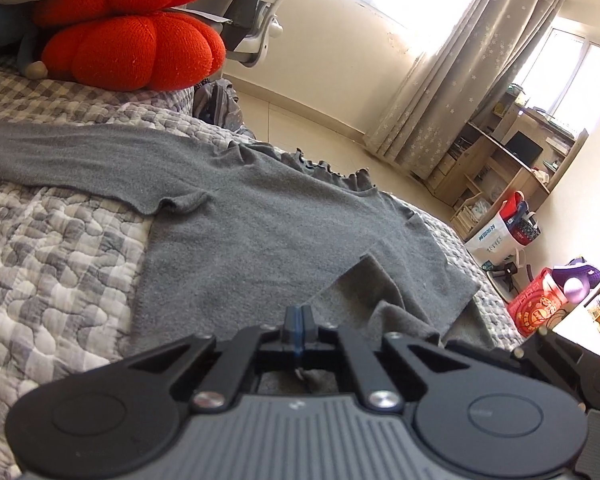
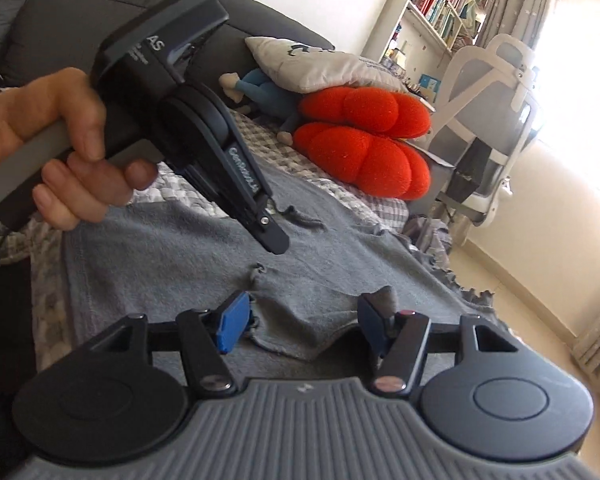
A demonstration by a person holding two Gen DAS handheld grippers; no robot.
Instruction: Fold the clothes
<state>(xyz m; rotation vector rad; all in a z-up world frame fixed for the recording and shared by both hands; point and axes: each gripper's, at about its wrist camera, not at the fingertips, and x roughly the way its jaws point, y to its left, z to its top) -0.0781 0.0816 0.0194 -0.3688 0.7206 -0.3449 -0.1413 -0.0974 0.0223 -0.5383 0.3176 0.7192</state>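
Sweater (image 1: pixel 260 216) lies spread flat on the quilted bed (image 1: pixel 52 264) | your left gripper (image 1: pixel 299 330): fingers pressed together at the near hem; whether cloth is pinched, you cannot tell | your right gripper (image 2: pixel 306 322): fingers apart, hem fabric bunched between them.

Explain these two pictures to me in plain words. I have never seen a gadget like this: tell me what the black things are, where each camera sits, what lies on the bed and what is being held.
No robot here: a person holds a two-finger gripper in each hand, each carrying a wide-angle camera looking along its fingers. One picture is from the left gripper, whose jaws are shut, apparently pinching an edge of the grey sweater, though the contact is partly hidden. The other is from the right gripper; its blue pads stand apart over the sweater's hem, gripping nothing. There you also see the person's hand holding the left gripper. The sweater lies flat on a checked quilt, with red cushions behind it.
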